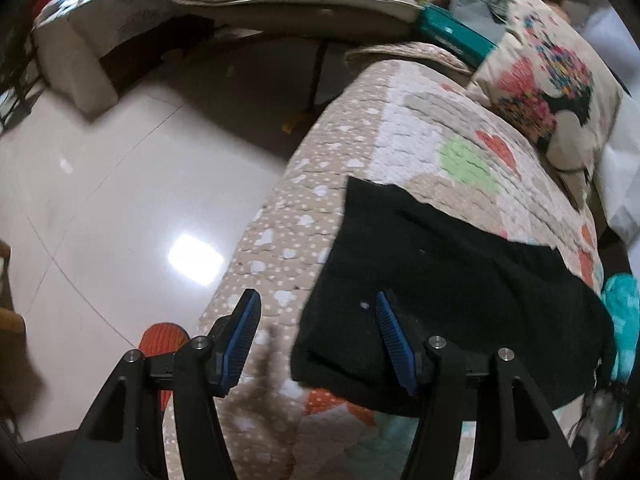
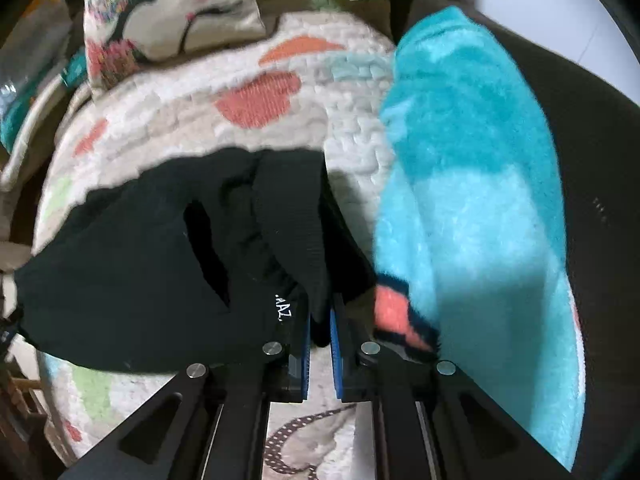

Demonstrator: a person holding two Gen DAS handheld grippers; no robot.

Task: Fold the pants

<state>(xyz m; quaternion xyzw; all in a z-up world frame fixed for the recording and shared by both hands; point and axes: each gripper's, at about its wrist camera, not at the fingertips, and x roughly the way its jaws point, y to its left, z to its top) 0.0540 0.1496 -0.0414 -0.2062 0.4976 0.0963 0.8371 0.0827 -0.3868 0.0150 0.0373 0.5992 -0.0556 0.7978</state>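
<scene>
Black pants (image 1: 440,276) lie flat on a quilted bed cover (image 1: 360,136) with hearts and dots. My left gripper (image 1: 316,320) hovers over the pants' near left edge, open, its blue pads apart: one finger over the quilt, the other over the black cloth. In the right wrist view the pants (image 2: 152,264) are bunched, with small white lettering near a fold. My right gripper (image 2: 320,332) is shut on a ribbed black edge of the pants, which is pinched between its blue pads.
A fluffy turquoise blanket (image 2: 472,184) lies right beside the right gripper. A floral pillow (image 1: 548,92) sits at the bed's far end. Glossy tiled floor (image 1: 100,184) lies left of the bed, with an orange object (image 1: 164,340) at the bed's foot.
</scene>
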